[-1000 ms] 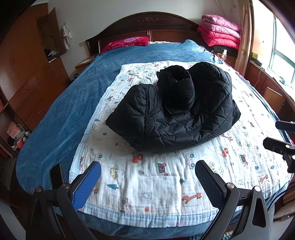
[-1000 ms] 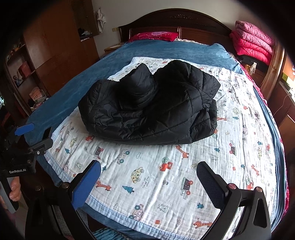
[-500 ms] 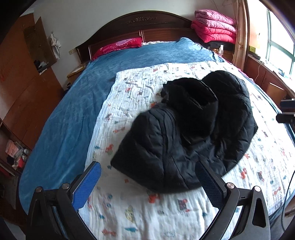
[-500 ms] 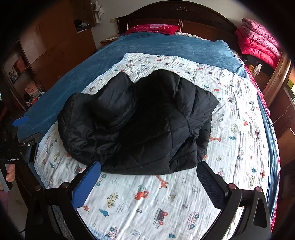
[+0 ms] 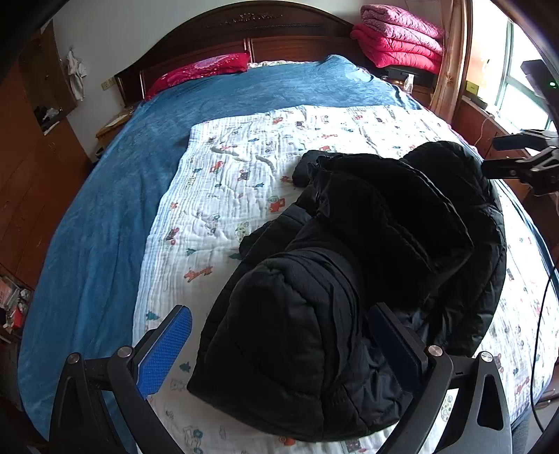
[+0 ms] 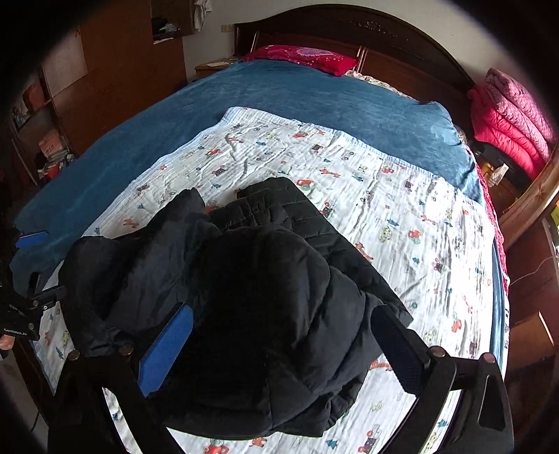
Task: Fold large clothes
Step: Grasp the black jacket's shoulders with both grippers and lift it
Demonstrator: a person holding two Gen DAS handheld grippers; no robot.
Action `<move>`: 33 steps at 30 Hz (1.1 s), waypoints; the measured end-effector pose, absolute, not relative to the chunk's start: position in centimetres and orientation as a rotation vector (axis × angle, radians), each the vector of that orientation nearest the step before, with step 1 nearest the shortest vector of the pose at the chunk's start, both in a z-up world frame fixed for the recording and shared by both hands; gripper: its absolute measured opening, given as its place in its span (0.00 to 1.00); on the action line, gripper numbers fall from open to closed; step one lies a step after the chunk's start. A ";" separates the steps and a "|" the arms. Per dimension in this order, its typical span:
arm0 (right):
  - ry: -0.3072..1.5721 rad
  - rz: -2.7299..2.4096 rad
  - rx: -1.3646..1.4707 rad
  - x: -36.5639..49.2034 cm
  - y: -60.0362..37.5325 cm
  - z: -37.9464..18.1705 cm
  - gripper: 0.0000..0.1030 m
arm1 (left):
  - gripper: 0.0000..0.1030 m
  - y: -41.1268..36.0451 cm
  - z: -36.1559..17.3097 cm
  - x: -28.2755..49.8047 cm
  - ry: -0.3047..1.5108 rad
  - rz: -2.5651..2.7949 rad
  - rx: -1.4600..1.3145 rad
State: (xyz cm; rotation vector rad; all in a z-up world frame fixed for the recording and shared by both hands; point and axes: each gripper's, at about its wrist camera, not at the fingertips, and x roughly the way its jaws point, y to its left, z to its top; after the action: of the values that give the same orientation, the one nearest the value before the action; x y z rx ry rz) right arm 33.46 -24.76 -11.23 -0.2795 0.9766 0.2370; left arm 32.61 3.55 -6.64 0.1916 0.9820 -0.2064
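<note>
The bed [image 5: 104, 244] filled both views, its blue cover [image 6: 314, 101] running up to a dark wooden headboard [image 5: 244, 31] with a red pillow [image 5: 202, 68] against it. Over the near half lay a white printed blanket [image 5: 216, 195], and on that sat the black quilted jacket [image 5: 349, 279], bunched in a loose heap near the foot edge. The left wrist view showed the jacket's dark lining turned up toward the window side — and a window [image 5: 517, 90] with a stack of pink quilts [image 5: 398, 38] beside it. The right wrist view showed what the other did not: a wooden wardrobe [image 6: 115, 63] with cluttered shelves, and the jacket's smoother outer back. The left claw [image 5: 279, 349] was spread wide, both fingers low at the jacket's near end, closed on nothing. The right claw [image 6: 283, 352] was likewise spread wide about the jacket's near bulge, gripping nothing. Each view caught the other claw at its edge — the right one at the right, the left one at the left with a fingertip [image 6: 7, 343] beneath it.
</note>
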 end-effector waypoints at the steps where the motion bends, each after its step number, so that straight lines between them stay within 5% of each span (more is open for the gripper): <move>1: 0.986 0.233 -0.286 34.0 -24.6 -11.5 1.00 | 1.00 3.7 -7.0 33.1 0.986 -0.212 0.184; 4: 1.022 0.226 -0.301 35.9 -23.9 -12.7 0.99 | 0.93 4.3 -8.1 34.5 1.020 -0.251 0.137; 7: 1.059 0.201 -0.318 37.0 -23.4 -13.9 0.87 | 0.71 4.5 -9.4 35.8 1.068 -0.298 0.085; 12: 1.067 0.176 -0.351 36.0 -23.8 -14.0 0.48 | 0.40 4.8 -10.3 35.6 1.066 -0.306 0.067; 14: 1.050 0.183 -0.343 35.0 -24.1 -13.2 0.42 | 0.32 4.9 -10.2 34.8 1.059 -0.313 0.058; 33: 0.853 0.227 -0.188 16.3 -30.5 -8.0 0.33 | 0.27 5.7 -4.3 15.0 0.902 -0.409 0.074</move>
State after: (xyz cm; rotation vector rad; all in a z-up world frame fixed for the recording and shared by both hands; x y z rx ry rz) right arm 16.27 -30.55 -8.04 -0.1876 0.8533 0.2274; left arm 15.05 5.69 -4.26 0.0744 0.9016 -0.4086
